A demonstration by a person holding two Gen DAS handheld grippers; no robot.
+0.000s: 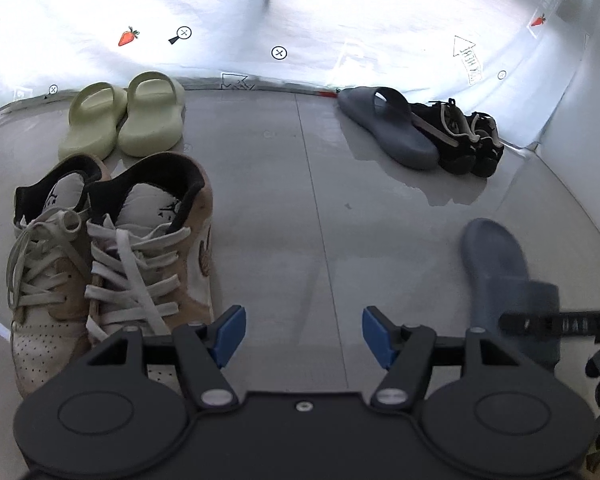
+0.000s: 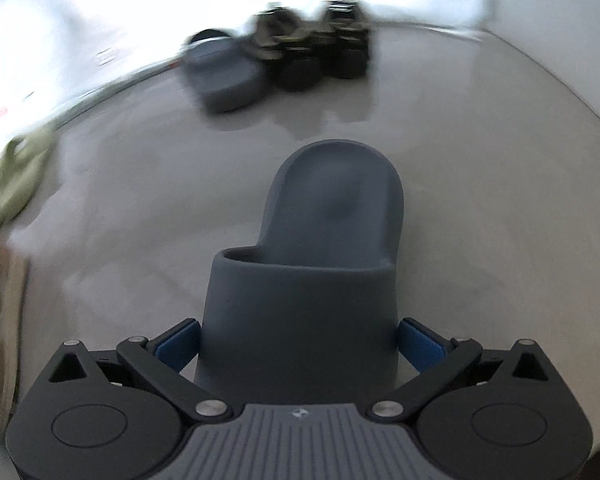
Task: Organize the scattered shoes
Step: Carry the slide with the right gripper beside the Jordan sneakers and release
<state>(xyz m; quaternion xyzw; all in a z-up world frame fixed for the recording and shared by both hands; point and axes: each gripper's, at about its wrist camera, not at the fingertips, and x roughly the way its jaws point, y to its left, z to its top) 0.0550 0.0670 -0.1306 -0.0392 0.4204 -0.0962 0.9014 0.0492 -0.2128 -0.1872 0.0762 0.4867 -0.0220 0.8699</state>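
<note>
Closest of all, the right gripper (image 2: pixel 299 346) is seen clamped on a grey slide (image 2: pixel 312 280) — its blue pads (image 2: pixel 179 345) are pressed against the two sides of the strap, at the toe end. The heel of that slide is pointed away from the camera, over the pale grey floor (image 2: pixel 480 200). Whether the sole rests on the floor or is lifted off it cannot be told.

From the left wrist view, the left gripper (image 1: pixel 303 336) is held with its jaws apart and nothing between them; only bare floor is seen in the gap. Just to its left, a pair of tan and white high-top sneakers (image 1: pixel 112 248) is stood side by side, touching, toes toward the camera and laces loose. To its right, the same grey slide (image 1: pixel 500 264) is seen blurred, with a black finger of the right gripper laid across its strap.

Farther off on the left, beyond the sneakers, a pair of pale green slides (image 1: pixel 124 116) is set side by side near the wall. Well apart from them, on the right, the matching grey slide (image 1: pixel 388 124) is laid near the white wall (image 1: pixel 300 12), and a pair of black sneakers (image 1: pixel 464 140) is lined up touching its far side. In the right wrist view this far group is blurred, though the second grey slide (image 2: pixel 224 76) and the black pair (image 2: pixel 320 48) can be made out straight beyond the held one.
</note>
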